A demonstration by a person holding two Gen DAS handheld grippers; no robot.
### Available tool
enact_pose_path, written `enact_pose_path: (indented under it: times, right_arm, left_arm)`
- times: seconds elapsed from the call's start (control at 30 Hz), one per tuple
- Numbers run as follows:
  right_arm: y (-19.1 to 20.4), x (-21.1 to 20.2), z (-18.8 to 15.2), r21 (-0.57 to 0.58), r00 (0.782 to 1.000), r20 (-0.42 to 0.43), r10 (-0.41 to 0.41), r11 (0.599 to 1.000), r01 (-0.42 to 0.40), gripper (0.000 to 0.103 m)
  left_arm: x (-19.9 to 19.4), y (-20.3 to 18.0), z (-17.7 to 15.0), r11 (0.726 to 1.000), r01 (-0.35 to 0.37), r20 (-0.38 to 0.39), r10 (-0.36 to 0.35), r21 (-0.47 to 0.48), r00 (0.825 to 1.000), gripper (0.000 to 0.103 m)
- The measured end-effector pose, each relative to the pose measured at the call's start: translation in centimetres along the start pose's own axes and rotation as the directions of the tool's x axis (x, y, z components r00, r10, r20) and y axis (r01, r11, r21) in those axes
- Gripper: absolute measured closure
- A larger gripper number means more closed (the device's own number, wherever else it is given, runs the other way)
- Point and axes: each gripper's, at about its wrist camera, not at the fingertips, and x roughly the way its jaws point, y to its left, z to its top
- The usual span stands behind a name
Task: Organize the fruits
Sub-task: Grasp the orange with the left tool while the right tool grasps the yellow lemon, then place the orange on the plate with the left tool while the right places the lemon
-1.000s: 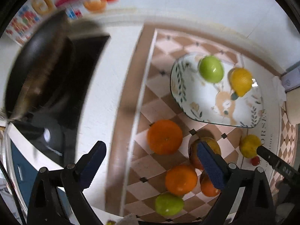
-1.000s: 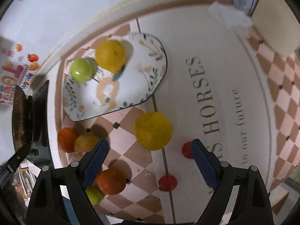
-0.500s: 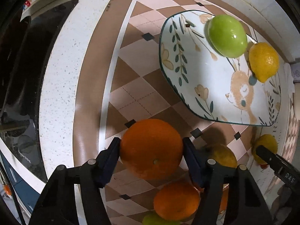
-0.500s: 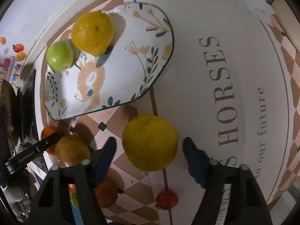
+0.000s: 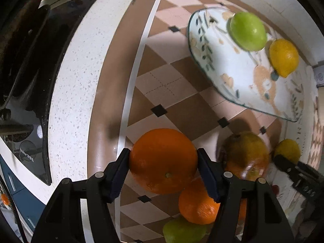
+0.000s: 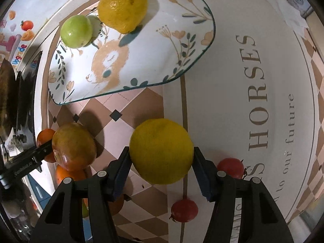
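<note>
In the left wrist view my left gripper point(image 5: 163, 156) is shut on a large orange point(image 5: 162, 174), one pad pressed against each side. In the right wrist view my right gripper point(image 6: 161, 151) is shut on a round yellow citrus fruit point(image 6: 161, 141) in the same way. Both grippers point down at the checked mat. The flower-patterned plate point(image 6: 151, 56) lies beyond them and holds a green apple point(image 6: 76, 31) and a lemon point(image 6: 122, 9). The plate point(image 5: 220, 75), apple point(image 5: 248, 31) and lemon point(image 5: 283, 57) also show at the upper right of the left wrist view.
A mottled orange-yellow fruit point(image 6: 74, 146) lies between the two grippers. Near the left gripper are a second orange point(image 5: 197, 204) and a green fruit point(image 5: 182, 231). Two small red fruits point(image 6: 230, 167) point(image 6: 184, 210) sit by the right gripper. A black stove top point(image 5: 30, 60) is at the far left.
Both grippers came down onto the mat and closed from wide open: the left around the orange, the right around the yellow fruit. The plate and its fruit have not moved.
</note>
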Motion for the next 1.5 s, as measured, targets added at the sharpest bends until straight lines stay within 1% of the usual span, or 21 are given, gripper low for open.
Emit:
enact_pose_path:
  times: [0.07, 0.17, 0.2, 0.27, 0.3, 0.37, 0.47, 0.57, 0.73, 0.9, 0.93, 1.0, 1.03, 1.07, 1.1, 1.13, 1.2, 1.23, 1.33, 1.4, 1.5]
  right_arm:
    - [-0.1, -0.6, -0.2, 0.006, 1.0, 0.009, 0.025, 1.0, -0.025, 0.042]
    - [0.4, -2.4, 0.1, 0.028, 0.996, 0.056, 0.074, 0.997, -0.076, 0.042]
    - [0.5, -3.5, 0.6, 0.035, 0.992, 0.084, 0.095, 0.995, -0.098, 0.042]
    - [1.1, -4.8, 1.8, 0.031, 0.986, 0.119, 0.12, 0.992, -0.124, 0.042]
    - [1.5, -5.2, 2.7, 0.027, 0.982, 0.133, 0.135, 0.99, -0.14, 0.042]
    - [2.5, -5.0, 4.4, 0.003, 0.98, 0.14, 0.143, 0.989, -0.145, 0.042]
    - [4.3, -3.1, 6.9, -0.016, 0.98, 0.116, 0.161, 0.987, -0.161, 0.042]
    - [5.6, -1.5, 8.3, -0.014, 0.978, 0.092, 0.186, 0.983, -0.185, 0.042]
    - [8.1, 0.9, 9.6, -0.041, 0.983, 0.059, 0.177, 0.984, -0.175, 0.042]
    - [8.9, 2.0, 10.0, -0.054, 0.984, 0.018, 0.177, 0.983, -0.176, 0.04]
    - [8.8, 1.9, 10.0, -0.056, 0.983, 0.016, 0.185, 0.981, -0.183, 0.039]
    - [8.6, 1.2, 10.0, -0.057, 0.981, 0.012, 0.192, 0.98, -0.191, 0.023]
    - [8.5, 0.8, 9.9, -0.06, 0.983, 0.016, 0.185, 0.981, -0.183, 0.02]
    - [8.7, 0.6, 10.0, -0.064, 0.984, 0.017, 0.179, 0.982, -0.177, 0.019]
    - [8.6, 0.3, 10.0, -0.067, 0.985, 0.015, 0.17, 0.983, -0.169, 0.019]
    - [8.5, 0.1, 9.9, -0.068, 0.987, 0.012, 0.16, 0.985, -0.159, 0.018]
    - [8.1, -0.4, 9.6, -0.069, 0.993, 0.008, 0.119, 0.991, -0.119, 0.012]
    - [7.8, -0.8, 9.4, -0.07, 0.994, 0.01, 0.106, 0.992, -0.105, 0.011]
    - [6.7, -2.1, 8.6, -0.067, 0.998, 0.036, 0.046, 0.997, -0.044, 0.011]
    - [5.9, -3.2, 8.0, -0.063, 0.998, 0.061, 0.01, 0.998, -0.006, 0.011]
    - [4.8, -4.8, 6.8, -0.057, 0.995, 0.095, -0.024, 0.998, 0.029, 0.011]
  left_arm:
    - [-1.9, -0.1, 0.5, 1.0, 0.031, 0.027, -0.031, 0.006, 0.999, 0.04]
    - [-5.1, -1.3, 1.9, 0.996, 0.079, 0.087, -0.081, 0.029, 0.993, 0.04]
    - [-6.1, -1.9, 2.9, 0.994, 0.101, 0.103, -0.104, 0.041, 0.989, 0.04]
    - [-7.0, -2.7, 4.9, 0.989, 0.142, 0.108, -0.146, 0.043, 0.983, 0.04]
    - [-7.0, -3.1, 6.4, 0.985, 0.168, 0.096, -0.171, 0.042, 0.981, 0.04]
    - [-6.3, -3.6, 8.8, 0.981, 0.192, 0.062, -0.194, 0.037, 0.979, 0.04]
    - [-4.0, -4.6, 12.0, 0.979, 0.205, -0.018, -0.204, 0.013, 0.979, 0.04]
    - [-1.9, -4.8, 13.6, 0.982, 0.19, -0.083, -0.19, -0.007, 0.978, 0.04]
    - [-0.6, -5.4, 14.5, 0.99, 0.138, -0.104, -0.137, 0.001, 0.985, 0.039]
    - [0.0, -5.8, 14.4, 0.99, 0.142, -0.124, -0.144, -0.024, 0.982, 0.039]
    - [0.0, -5.8, 14.4, 0.99, 0.141, -0.123, -0.143, -0.025, 0.982, 0.039]
    - [0.2, -5.5, 14.5, 0.989, 0.144, -0.121, -0.146, -0.023, 0.982, 0.039]
    - [0.3, -5.6, 14.5, 0.988, 0.151, -0.123, -0.153, -0.023, 0.981, 0.036]
    - [0.1, -5.5, 14.5, 0.986, 0.167, -0.123, -0.169, -0.028, 0.978, 0.024]
    - [-0.2, -5.5, 14.5, 0.987, 0.16, -0.115, -0.162, -0.025, 0.98, 0.013]
    - [-0.8, -5.1, 14.4, 0.989, 0.146, -0.101, -0.147, -0.014, 0.984, 0.012]
    - [-1.6, -5.2, 14.2, 0.993, 0.122, -0.073, -0.121, 0.007, 0.99, 0.012]
    - [-2.1, -5.1, 14.0, 0.993, 0.114, -0.061, -0.114, 0.008, 0.992, 0.012]
    - [-3.8, -5.1, 13.3, 0.996, 0.09, -0.012, -0.09, 0.024, 0.996, 0.012]
    - [-4.9, -5.0, 12.3, 0.997, 0.056, 0.023, -0.057, 0.044, 0.998, 0.012]
    - [-6.0, -5.0, 10.8, 0.998, 0.025, 0.055, -0.029, 0.062, 0.998, 0.012]
